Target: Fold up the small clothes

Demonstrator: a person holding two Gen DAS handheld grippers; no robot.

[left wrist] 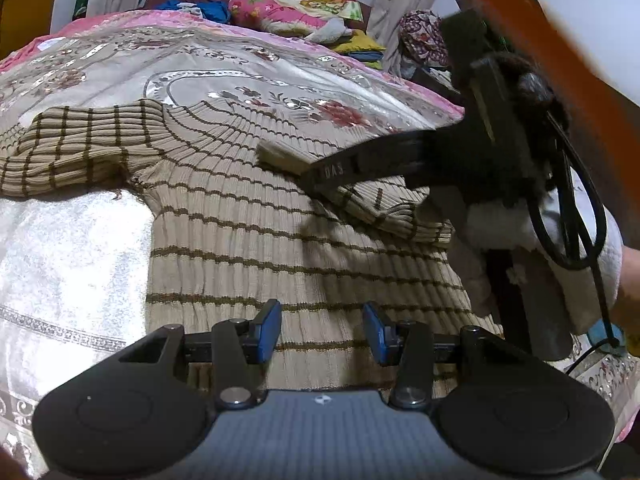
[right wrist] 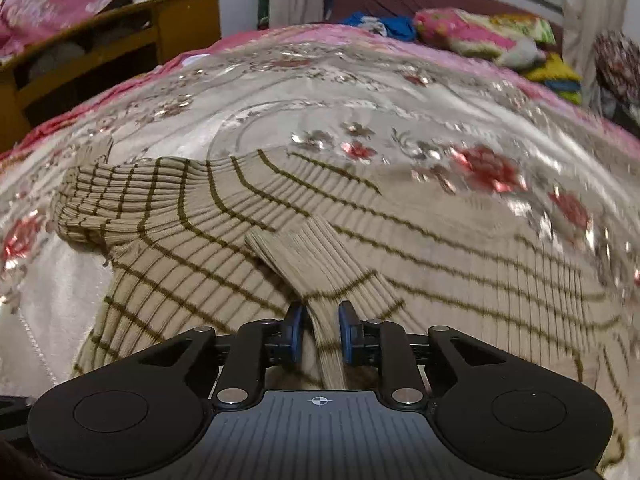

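At the bottom of the left wrist view, the left gripper [left wrist: 322, 330] has its blue-padded fingers spread wide apart with nothing between them; they hover over the lower body of the beige striped sweater [left wrist: 256, 248], which fills the middle of the frame. At the bottom of the right wrist view, the right gripper [right wrist: 319, 330] has its jaws drawn close on a ribbed sleeve [right wrist: 316, 264] of the same sweater [right wrist: 440, 248]. The sleeve's cloth runs up from between the blue pads [right wrist: 294, 332], and its cuff end lies across the chest of the garment toward the centre of the frame.

In the left view the right gripper [left wrist: 280, 156] shows as a dark body entering from the right edge, its tip over the middle of the sweater and the sleeve [left wrist: 384, 208] draped beneath it. The other sleeve [left wrist: 76, 148] lies bunched at the left of that frame.

The sweater lies flat on a silvery floral bedspread [right wrist: 360, 92] with a pink border. Farther off, in the upper right of the right view, a pink floral pillow [right wrist: 476, 32] and a blue cloth [right wrist: 384, 24] lie at the head of the bed. A yellow wooden cabinet [right wrist: 176, 24] stands in the upper left.
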